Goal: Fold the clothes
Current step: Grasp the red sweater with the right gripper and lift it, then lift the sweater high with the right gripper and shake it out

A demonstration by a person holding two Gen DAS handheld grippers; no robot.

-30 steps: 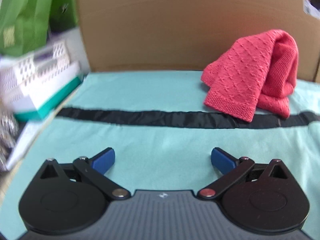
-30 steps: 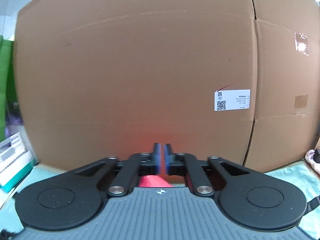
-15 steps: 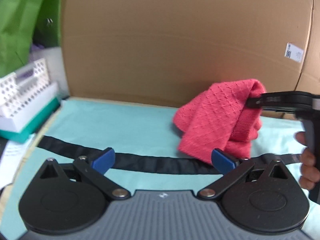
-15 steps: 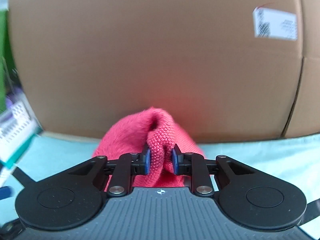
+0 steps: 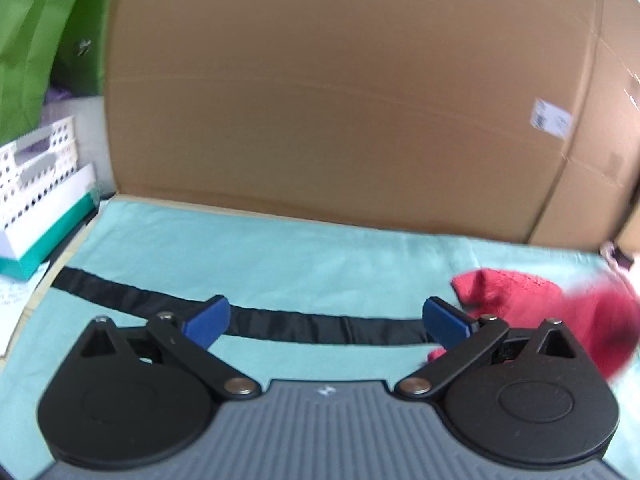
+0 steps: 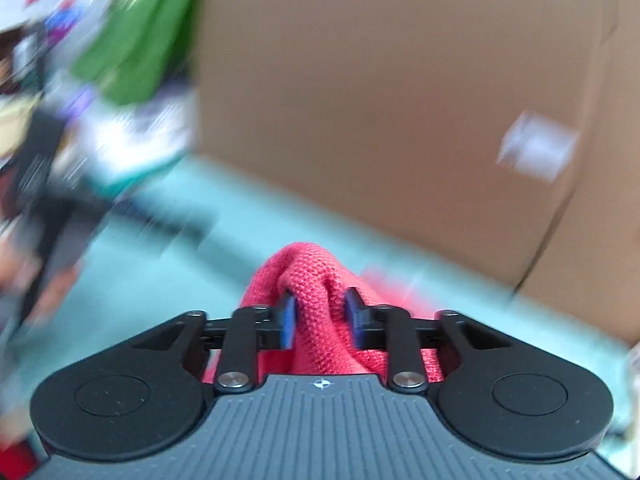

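The red knit garment (image 6: pixel 320 320) is a soft, chunky, loosely woven piece. It looks light and limp, so it should sag and bunch wherever it is not supported, and its textured weave gives the pads plenty to bite on, with little risk of slipping or damage. A thick ridge of it stands between the blue pads of the right tongs (image 6: pixel 320 312), which are pinching that bunched fold; the rest trails forward and down toward the desk. In the left wrist view the garment (image 5: pixel 540 304) sits blurred near the right edge of the desk, over the turquoise cloth (image 5: pixel 280 256) that covers it.

A bunched grip like this 1 carries the piece but will not give a clean fold. Taking hold at a hem or corner edge, with 2 holds well apart, would probably let it hang flat.

The left tongs (image 5: pixel 326 320) are spread wide and hold nothing, above a black strap (image 5: pixel 320 322) crossing the cloth. A cardboard box (image 5: pixel 340 100) stands along the far edge.
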